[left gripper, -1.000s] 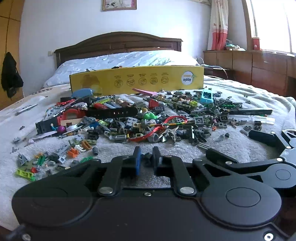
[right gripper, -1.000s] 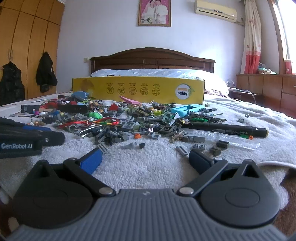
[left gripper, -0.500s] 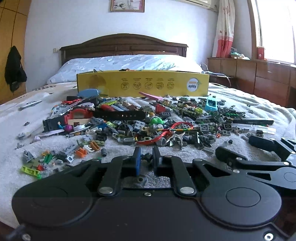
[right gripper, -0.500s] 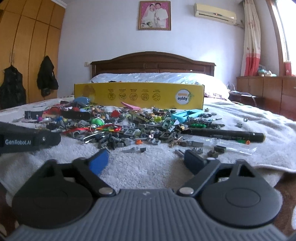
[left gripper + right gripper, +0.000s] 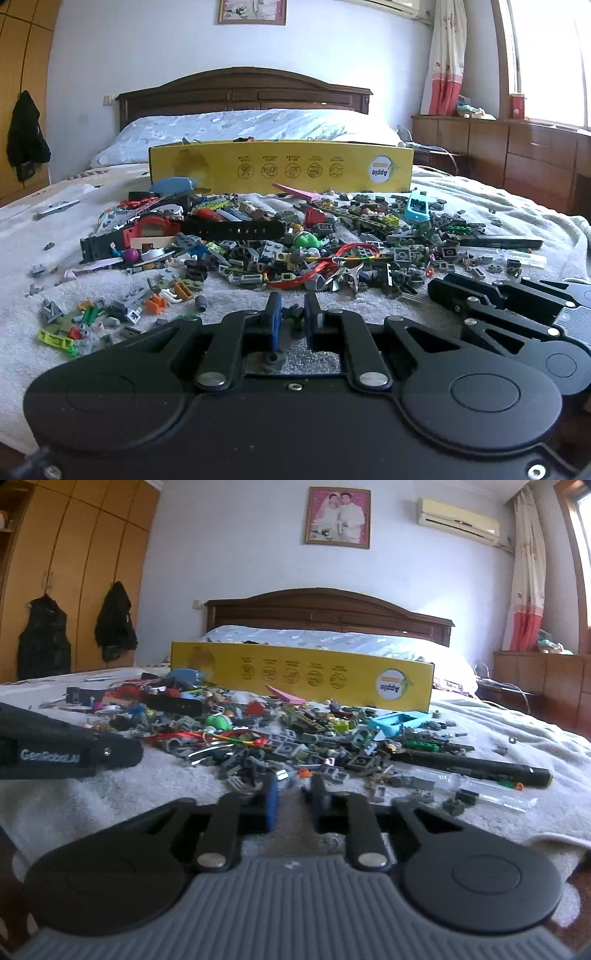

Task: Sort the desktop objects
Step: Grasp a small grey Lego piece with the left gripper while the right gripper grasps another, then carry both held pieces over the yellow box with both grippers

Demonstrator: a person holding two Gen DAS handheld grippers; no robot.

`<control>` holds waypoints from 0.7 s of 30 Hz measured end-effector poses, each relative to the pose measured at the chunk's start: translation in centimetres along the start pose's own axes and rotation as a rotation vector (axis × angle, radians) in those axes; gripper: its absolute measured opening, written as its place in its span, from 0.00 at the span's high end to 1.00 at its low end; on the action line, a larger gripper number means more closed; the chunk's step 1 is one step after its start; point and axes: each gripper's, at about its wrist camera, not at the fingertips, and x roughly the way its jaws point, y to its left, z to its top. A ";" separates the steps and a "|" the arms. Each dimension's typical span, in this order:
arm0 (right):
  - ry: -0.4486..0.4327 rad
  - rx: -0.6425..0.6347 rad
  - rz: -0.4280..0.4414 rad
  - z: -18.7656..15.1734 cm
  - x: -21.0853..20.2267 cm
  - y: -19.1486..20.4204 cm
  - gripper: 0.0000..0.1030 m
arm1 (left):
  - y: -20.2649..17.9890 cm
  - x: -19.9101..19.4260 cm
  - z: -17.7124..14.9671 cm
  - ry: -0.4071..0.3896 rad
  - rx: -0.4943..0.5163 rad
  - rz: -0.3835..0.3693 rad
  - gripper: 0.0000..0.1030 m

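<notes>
A heap of small toy bricks and odd parts (image 5: 295, 254) (image 5: 295, 738) lies on a white towel (image 5: 229, 295) spread over the bed. My left gripper (image 5: 291, 306) rests low at the heap's near edge, shut on a small dark piece (image 5: 293, 313). A grey round part sits on the towel just under its fingers. My right gripper (image 5: 293, 786) is closing at the heap's near right edge; its jaws stand almost together and nothing shows between them. Each gripper appears in the other's view: the right gripper (image 5: 498, 306), the left gripper (image 5: 74, 753).
A long yellow box (image 5: 280, 170) (image 5: 303, 672) stands behind the heap. A black pen (image 5: 472, 766), a clear tube, a light blue toy car (image 5: 417, 208), a black strap (image 5: 232, 230) and a red cord (image 5: 332, 260) lie among the bricks. A loose cluster (image 5: 92, 317) lies at the near left.
The right gripper's jaws went from wide open to almost together. The left gripper kept its hold on the small dark piece. Both views tilted only slightly.
</notes>
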 end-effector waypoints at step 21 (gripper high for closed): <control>0.002 0.093 0.094 3.7 0.5 -2.2 0.92 | -0.2 1.9 4.8 -0.028 -0.009 -0.021 0.88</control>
